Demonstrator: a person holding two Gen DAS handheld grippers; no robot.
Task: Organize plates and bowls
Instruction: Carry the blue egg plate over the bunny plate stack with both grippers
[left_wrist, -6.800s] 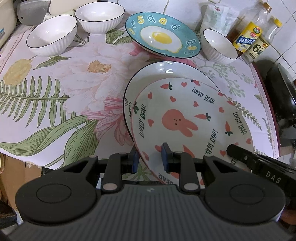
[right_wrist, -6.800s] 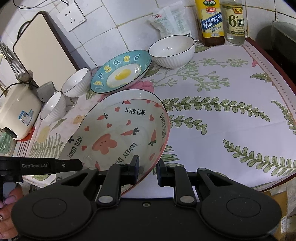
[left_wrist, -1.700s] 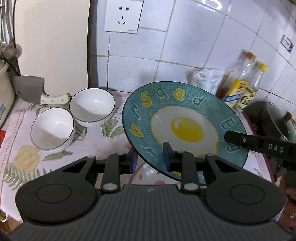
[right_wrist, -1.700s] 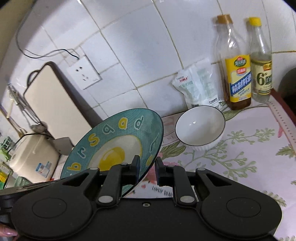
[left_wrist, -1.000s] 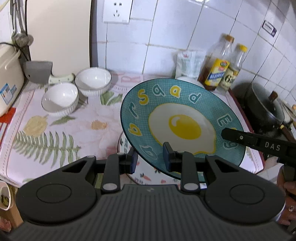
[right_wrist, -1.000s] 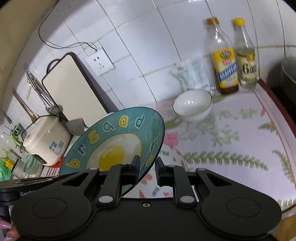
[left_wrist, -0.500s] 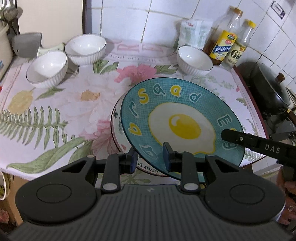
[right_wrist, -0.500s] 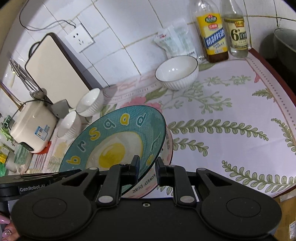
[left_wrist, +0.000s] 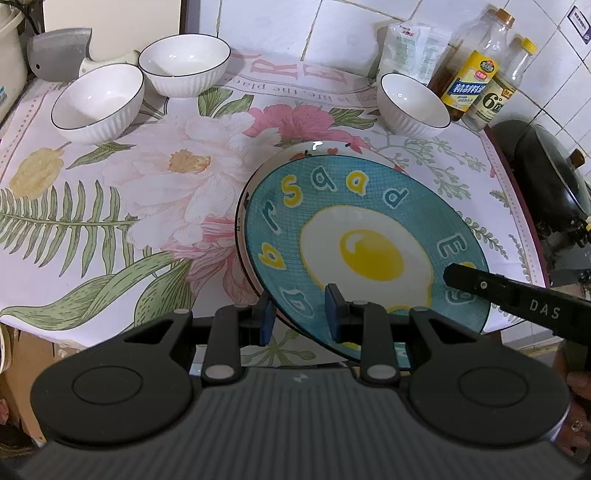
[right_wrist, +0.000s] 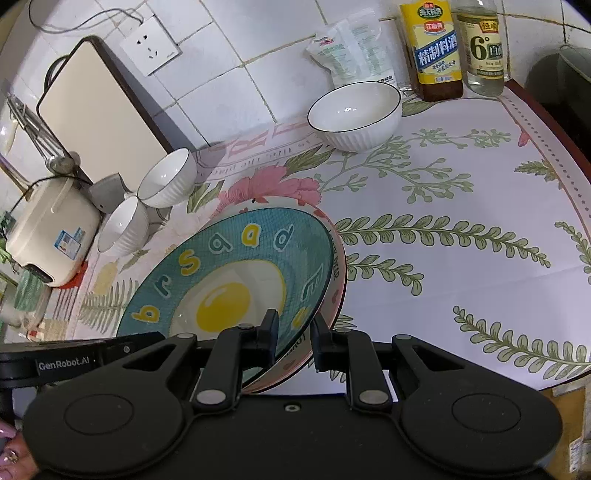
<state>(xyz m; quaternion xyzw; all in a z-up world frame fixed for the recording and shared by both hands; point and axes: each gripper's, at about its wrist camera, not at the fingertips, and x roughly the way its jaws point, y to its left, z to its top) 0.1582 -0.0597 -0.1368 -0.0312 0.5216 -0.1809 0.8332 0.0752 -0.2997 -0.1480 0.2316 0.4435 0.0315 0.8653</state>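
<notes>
Since half a second ago the egg plate (left_wrist: 364, 243) has been coming down, and it is now sitting low over the stacked plates (left_wrist: 314, 149), whose rim is peeking out behind its far edge; whether it is already touching them I cannot tell from these views.

The left gripper (left_wrist: 299, 319) is pinching the plate's near left rim, one blue pad (left_wrist: 332, 314) lying on the plate's face and the other below the rim. The right gripper (right_wrist: 293, 336) is gripping the near right rim in the same way, with one finger over the plate (right_wrist: 221, 280) and the other outside it, beside the pink edge of the bunny plate (right_wrist: 334, 295) underneath. Both sets of fingers are closing on the egg plate, which is tilting, its left side higher in the left wrist view.

The plates are lying toward the front of the floral cloth (left_wrist: 110, 206). Two white bowls (left_wrist: 98, 101) and (left_wrist: 184, 62) are standing just beside each other at the far left corner, and a third bowl (left_wrist: 412, 103) is standing at the far right, near two bottles (left_wrist: 474, 79) and a white pouch (left_wrist: 413, 51) against the tiled wall. A black wok (left_wrist: 546, 177) is showing past the right edge of the cloth. In the right wrist view a cutting board (right_wrist: 99, 114) is leaning on the wall by a socket (right_wrist: 149, 46), with a rice cooker (right_wrist: 48, 236) at the far left.
</notes>
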